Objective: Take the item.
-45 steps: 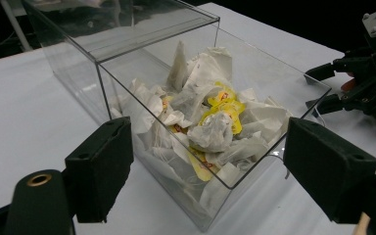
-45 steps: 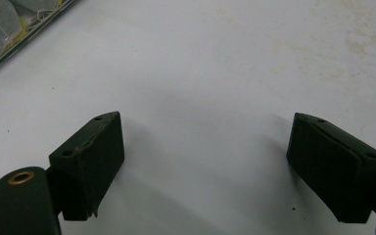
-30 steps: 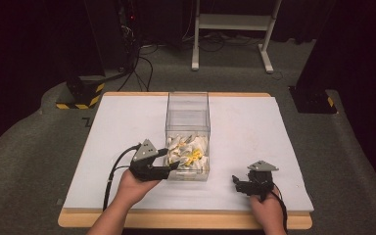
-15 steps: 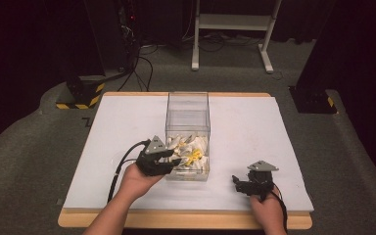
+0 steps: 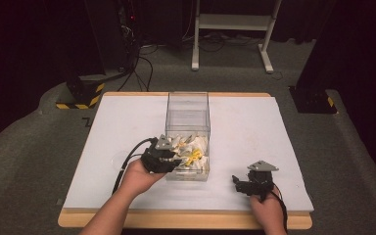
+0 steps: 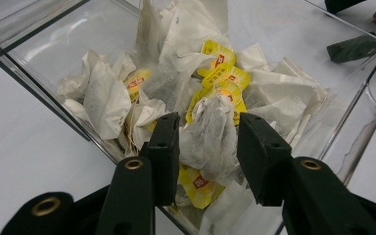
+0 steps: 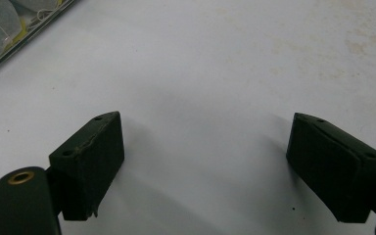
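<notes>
Close the left gripper (image 6: 208, 147), jaws apart astride one white crumpled tea bag (image 6: 209, 139) atop the pile in the clear plastic box (image 5: 188, 105), squarely on its paper, then lift straight, leaving right gripper (image 7: 220, 166) wide apart over white surface (image 7: 215, 73).

The right gripper (image 7: 205, 161) shows its 2 black jaws rising from the bottom edge, set wide apart with nothing between them. Below and beyond them lies the white table surface (image 7: 215, 73), lightly marked with faint brownish stains toward the upper right. A brass-coloured rivet (image 7: 21, 177) sits on the left jaw's arm. At the upper left corner, the edge of a clear container (image 7: 10, 29) crosses the view, with yellow and white contents blurred behind its wall.
</notes>
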